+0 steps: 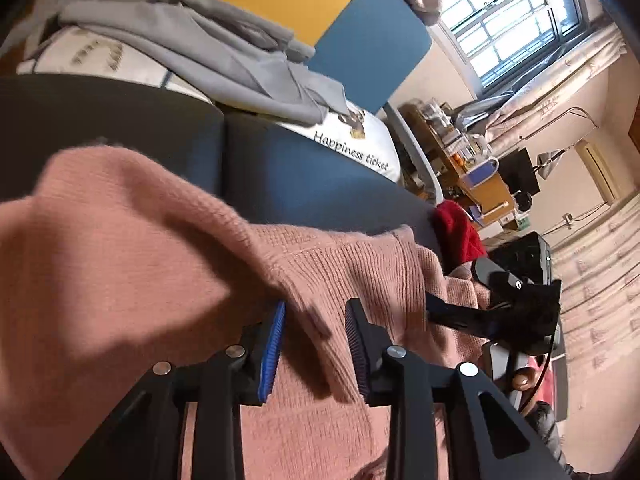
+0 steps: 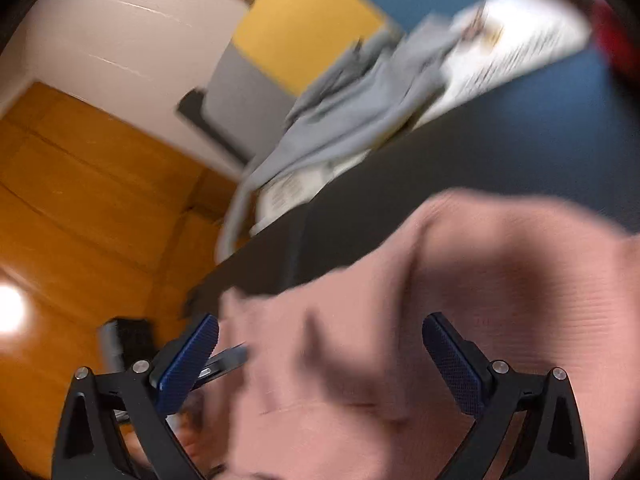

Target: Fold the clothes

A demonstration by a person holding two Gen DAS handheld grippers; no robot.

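Left wrist: one pink sweater (image 1: 140,240), one grey garment (image 1: 208,52).

Your left gripper (image 1: 314,344) has a fold of the pink knit sweater (image 1: 132,240) sitting between its blue pads (image 1: 272,356), jaws only partway apart; can't really tell if they're pinching it. The sweater's draped over the dark blue bed surface (image 1: 304,176). Further back there's a grey garment (image 1: 208,52) heaped on a white cloth printed "Happiness ticket" (image 1: 360,140). Your right gripper (image 1: 516,304) is off at the sweater's right edge, beside something red (image 1: 456,228). Barred window (image 1: 508,12) up top.
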